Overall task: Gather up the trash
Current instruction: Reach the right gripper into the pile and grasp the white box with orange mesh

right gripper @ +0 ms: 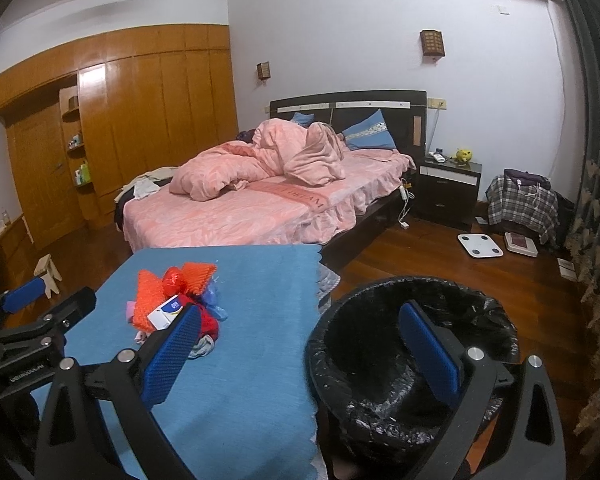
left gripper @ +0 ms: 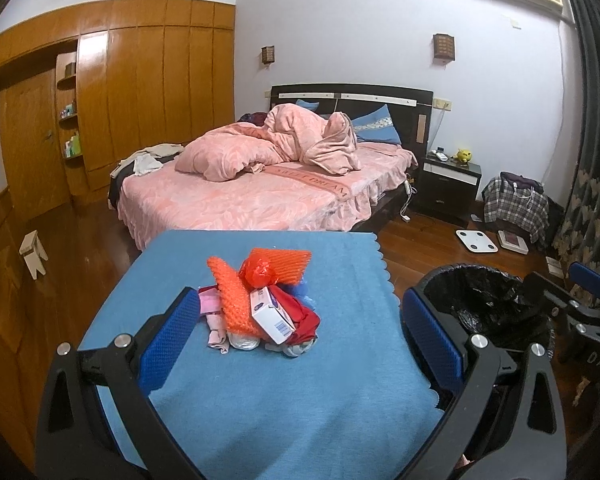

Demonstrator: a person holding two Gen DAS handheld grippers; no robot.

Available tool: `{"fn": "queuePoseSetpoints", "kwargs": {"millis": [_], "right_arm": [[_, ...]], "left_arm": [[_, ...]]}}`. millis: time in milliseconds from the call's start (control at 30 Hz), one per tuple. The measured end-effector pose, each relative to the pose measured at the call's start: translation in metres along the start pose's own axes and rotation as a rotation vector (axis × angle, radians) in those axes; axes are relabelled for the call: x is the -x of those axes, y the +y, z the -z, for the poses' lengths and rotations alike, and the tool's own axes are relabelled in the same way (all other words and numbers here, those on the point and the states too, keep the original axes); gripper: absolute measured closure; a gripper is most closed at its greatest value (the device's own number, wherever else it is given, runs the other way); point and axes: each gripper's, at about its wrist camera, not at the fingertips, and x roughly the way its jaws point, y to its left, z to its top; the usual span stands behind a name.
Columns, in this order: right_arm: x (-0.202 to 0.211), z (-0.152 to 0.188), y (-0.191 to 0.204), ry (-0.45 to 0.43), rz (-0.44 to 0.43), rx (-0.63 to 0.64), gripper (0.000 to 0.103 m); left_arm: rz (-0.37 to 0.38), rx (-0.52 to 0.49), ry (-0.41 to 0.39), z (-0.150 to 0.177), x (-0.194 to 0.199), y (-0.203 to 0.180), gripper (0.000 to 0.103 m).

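A: Where's the trash?

B: Your trash pile (left gripper: pixel 260 304) sits heaped on the blue cloth (left gripper: pixel 260 400). Your left gripper (left gripper: pixel 300 336) hovers before it, spread wide, holding nothing.

A: And the other?

B: Your right gripper (right gripper: pixel 300 344), equally wide and empty, hangs over the black-lined bin (right gripper: pixel 380 420) beside the table.

Both grippers — left gripper (left gripper: pixel 296 336), right gripper (right gripper: pixel 300 348) — have black frames, silver screws and blue textured pads (left gripper: pixel 168 340).
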Motion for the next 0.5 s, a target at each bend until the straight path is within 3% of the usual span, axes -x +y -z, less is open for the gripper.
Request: {"fn": "queuePoseSetpoints", "kwargs": {"millis": [300,500], "right_arm": [[-0.02,-0.007,0.013,0.008,-0.029,0.017,0.006],[-0.057,-0.001,0.035,0.031,-0.049,0.059,0.006]], "left_arm": [[-0.034,0.032,0.013,0.0,-0.01,0.019,0.005],[-0.125,0.009,0.009,0.013,-0.037,0.053,0.005]]}}
